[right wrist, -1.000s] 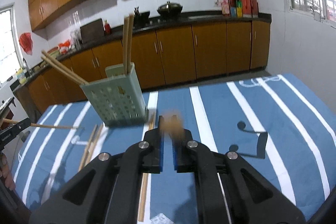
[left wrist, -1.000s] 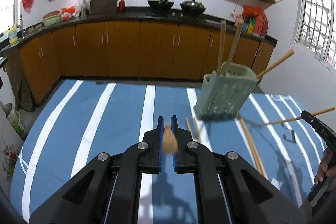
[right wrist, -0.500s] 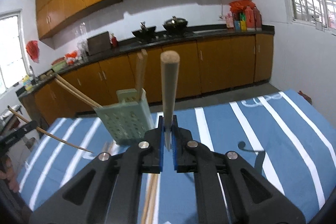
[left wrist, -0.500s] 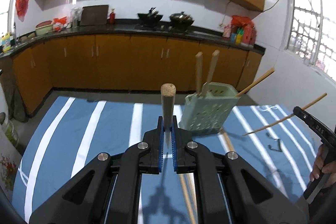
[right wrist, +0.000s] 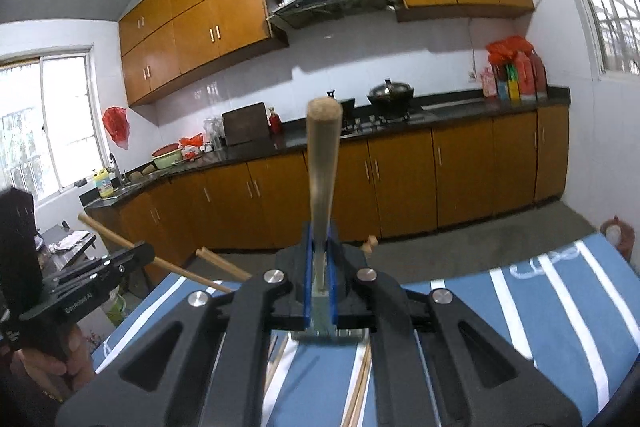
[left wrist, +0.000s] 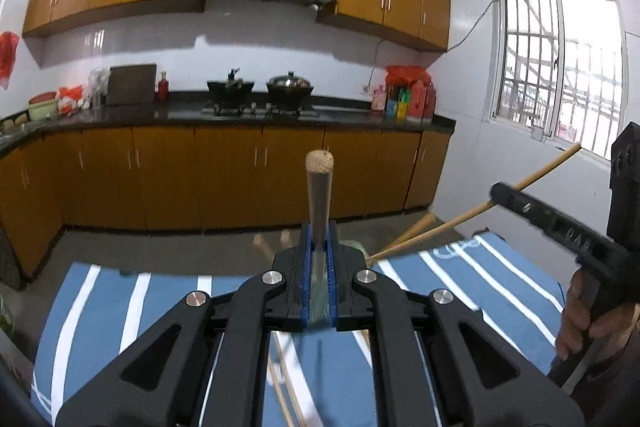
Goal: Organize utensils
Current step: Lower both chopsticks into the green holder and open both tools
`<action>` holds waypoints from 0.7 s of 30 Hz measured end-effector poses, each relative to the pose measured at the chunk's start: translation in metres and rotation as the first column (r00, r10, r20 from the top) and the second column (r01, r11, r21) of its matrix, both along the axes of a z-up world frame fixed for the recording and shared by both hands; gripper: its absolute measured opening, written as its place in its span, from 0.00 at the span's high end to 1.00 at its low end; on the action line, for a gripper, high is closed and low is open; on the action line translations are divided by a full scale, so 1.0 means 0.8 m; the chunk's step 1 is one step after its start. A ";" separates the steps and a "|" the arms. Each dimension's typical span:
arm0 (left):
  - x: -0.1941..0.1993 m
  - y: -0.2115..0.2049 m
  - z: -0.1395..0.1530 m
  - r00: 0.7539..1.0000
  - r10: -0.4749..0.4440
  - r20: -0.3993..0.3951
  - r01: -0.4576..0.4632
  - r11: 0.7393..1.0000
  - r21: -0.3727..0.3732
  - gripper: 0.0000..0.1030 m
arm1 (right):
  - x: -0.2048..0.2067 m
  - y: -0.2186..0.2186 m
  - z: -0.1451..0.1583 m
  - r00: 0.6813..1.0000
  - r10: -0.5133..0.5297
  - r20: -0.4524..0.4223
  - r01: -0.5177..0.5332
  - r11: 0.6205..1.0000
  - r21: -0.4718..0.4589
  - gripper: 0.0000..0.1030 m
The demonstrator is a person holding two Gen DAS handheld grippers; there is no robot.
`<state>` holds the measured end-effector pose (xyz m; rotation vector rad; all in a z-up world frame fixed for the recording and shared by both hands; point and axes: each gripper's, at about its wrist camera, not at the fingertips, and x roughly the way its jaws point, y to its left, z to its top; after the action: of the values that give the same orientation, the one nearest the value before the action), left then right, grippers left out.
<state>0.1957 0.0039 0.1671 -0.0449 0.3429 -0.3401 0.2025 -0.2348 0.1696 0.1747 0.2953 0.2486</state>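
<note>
Clamping one chopstick (left wrist: 319,195) each, left gripper (left wrist: 319,267), right gripper (right wrist: 320,267); holder (right wrist: 326,333) mostly hidden.

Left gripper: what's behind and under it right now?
Behind the left gripper, a green utensil holder's rim barely shows, chopsticks sticking out. Loose chopsticks lie beneath. The holder's body is hidden.

Daylight through blown-out barred window (left wrist: 560,67), soft shadows under upper cabinets (right wrist: 192,27); fisheye bends edges, dark corners, slight blur.
</note>
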 end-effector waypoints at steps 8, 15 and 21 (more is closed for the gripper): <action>0.072 -0.025 0.004 0.998 0.037 -0.055 -0.033 0.997 0.069 0.93 | 0.089 0.029 -0.012 0.988 0.009 -0.151 -0.020 0.997 -0.069 0.93; 0.094 -0.033 -0.017 0.990 0.017 -0.138 -0.006 0.997 0.083 0.93 | 0.129 0.035 -0.035 0.971 0.012 -0.239 -0.030 0.997 -0.071 0.93; 0.096 -0.033 -0.020 0.988 0.014 -0.154 -0.004 0.998 0.061 0.91 | 0.131 0.032 -0.041 0.969 0.004 -0.246 -0.019 0.998 -0.061 0.89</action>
<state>0.2724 -0.0228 0.1515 -0.0134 0.5064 -0.3180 0.3071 -0.2092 0.1365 0.1412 0.5500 0.2290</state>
